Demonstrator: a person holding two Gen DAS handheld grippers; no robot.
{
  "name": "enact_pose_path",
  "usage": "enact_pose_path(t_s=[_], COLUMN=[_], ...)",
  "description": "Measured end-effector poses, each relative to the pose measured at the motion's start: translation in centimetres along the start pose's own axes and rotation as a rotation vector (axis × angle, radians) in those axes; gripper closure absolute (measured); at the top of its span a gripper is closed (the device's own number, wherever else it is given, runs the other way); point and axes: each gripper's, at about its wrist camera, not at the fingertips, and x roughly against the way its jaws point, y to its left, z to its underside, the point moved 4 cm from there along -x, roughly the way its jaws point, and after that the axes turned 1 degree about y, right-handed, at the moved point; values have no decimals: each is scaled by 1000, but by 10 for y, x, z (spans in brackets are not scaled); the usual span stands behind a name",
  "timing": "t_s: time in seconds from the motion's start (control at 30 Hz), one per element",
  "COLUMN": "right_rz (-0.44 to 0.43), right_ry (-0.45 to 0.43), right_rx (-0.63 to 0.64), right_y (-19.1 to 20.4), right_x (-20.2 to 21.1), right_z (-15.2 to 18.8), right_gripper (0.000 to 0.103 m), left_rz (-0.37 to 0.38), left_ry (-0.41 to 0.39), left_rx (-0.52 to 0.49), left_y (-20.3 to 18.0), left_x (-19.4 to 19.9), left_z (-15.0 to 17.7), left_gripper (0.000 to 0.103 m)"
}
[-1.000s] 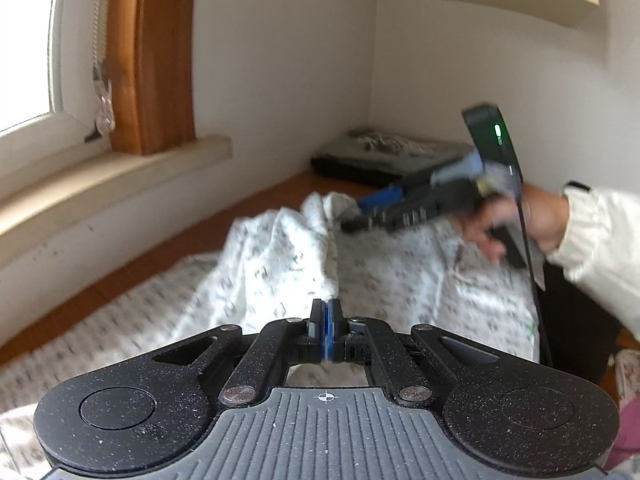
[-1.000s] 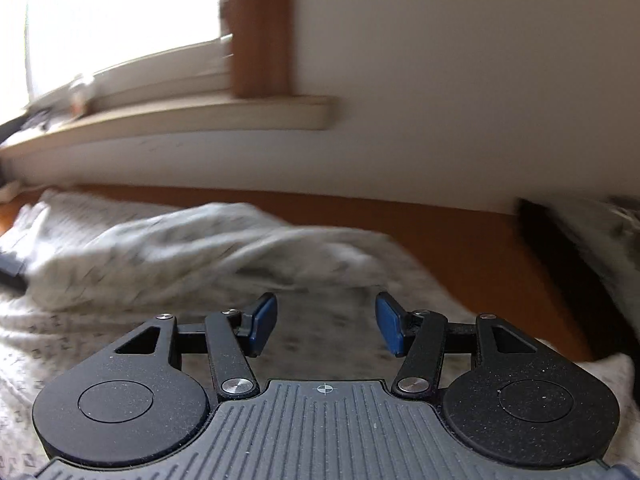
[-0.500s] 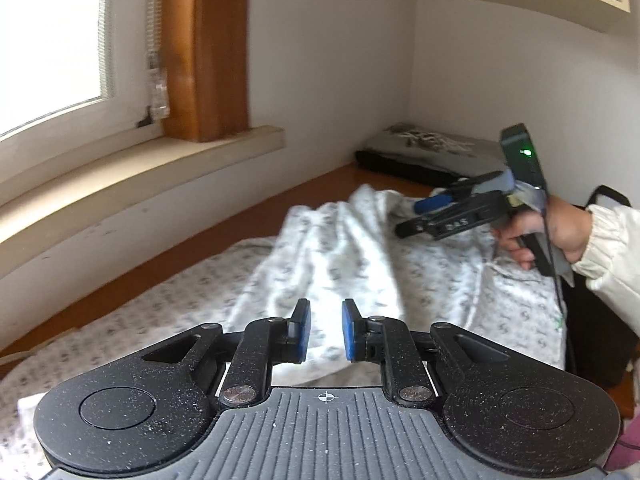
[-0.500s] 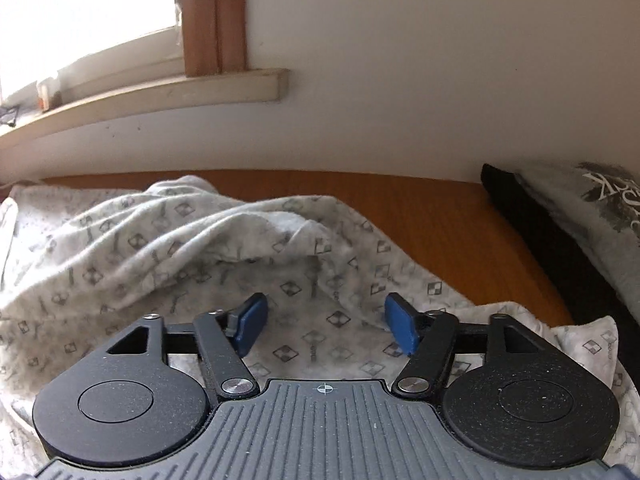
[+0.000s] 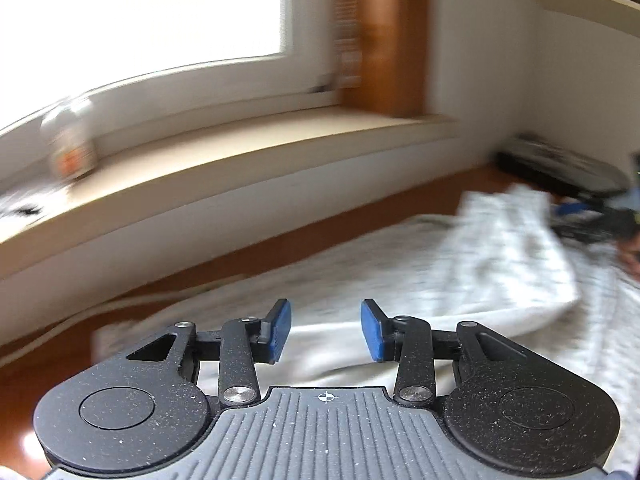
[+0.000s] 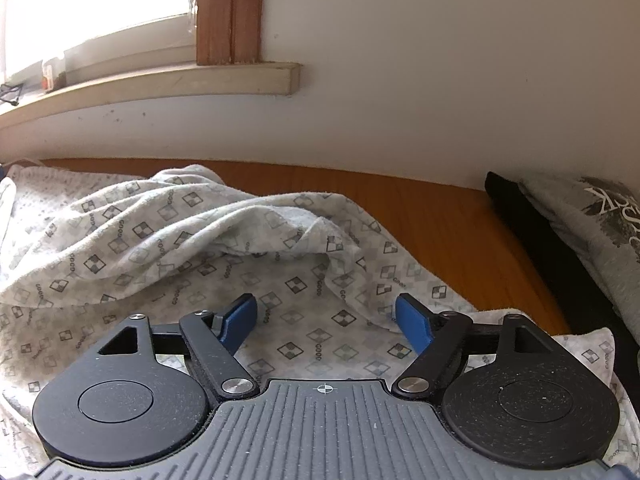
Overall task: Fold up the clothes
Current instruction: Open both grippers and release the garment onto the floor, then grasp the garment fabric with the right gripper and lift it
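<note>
Now the patterned garment [image 6: 168, 240] lies just beyond both grippers (left [image 5: 325, 330], right [image 6: 326, 322]), each spread wide, empty

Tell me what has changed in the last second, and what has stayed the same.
The left gripper let go of the patterned garment and opened, its view swinging toward the window. The right gripper opened wider. The garment stayed on the wooden surface, with the folded grey shirt beside it.
</note>
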Motion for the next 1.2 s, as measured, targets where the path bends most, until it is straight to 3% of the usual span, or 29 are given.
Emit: enact_pose_path(t_s=[0.1, 0.23, 0.3, 0.43, 0.53, 0.7, 0.87, 1.03, 1.17, 1.2], right_rz=[13, 10, -8, -72, -169, -363, -518, -580, -602, -611], right_ry=[-29, -81, -102, -151, -166, -112, -1, 83, 146, 150], right_rx=[-12, -61, -58, 23, 111, 275, 335, 352, 360, 359], right_y=[-2, -7, -1, 40, 92, 199, 287, 337, 349, 349], right_x=[5, 18, 24, 33, 31, 4, -42, -69, -79, -77], right_z=[0, -3, -9, -36, -60, -87, -107, -114, -108, -106], right_gripper=[26, 27, 37, 48, 49, 48, 48, 47, 49, 59], left_rz=[-38, -68, -78, -88, -84, -85, -72, -55, -14, -6], left_ry=[18, 34, 43, 57, 56, 48, 34, 35, 44, 49], left_rx=[32, 55, 60, 65, 73, 78, 85, 75, 69, 67], left_y=[23, 45, 52, 58, 60, 59, 57, 53, 48, 46], left_x=[5, 14, 16, 12, 11, 11, 24, 42, 53, 54], left_z=[8, 21, 28, 39, 46, 49, 48, 55, 63, 65], left_gripper=[60, 52, 52, 49, 49, 49, 48, 44, 44, 44])
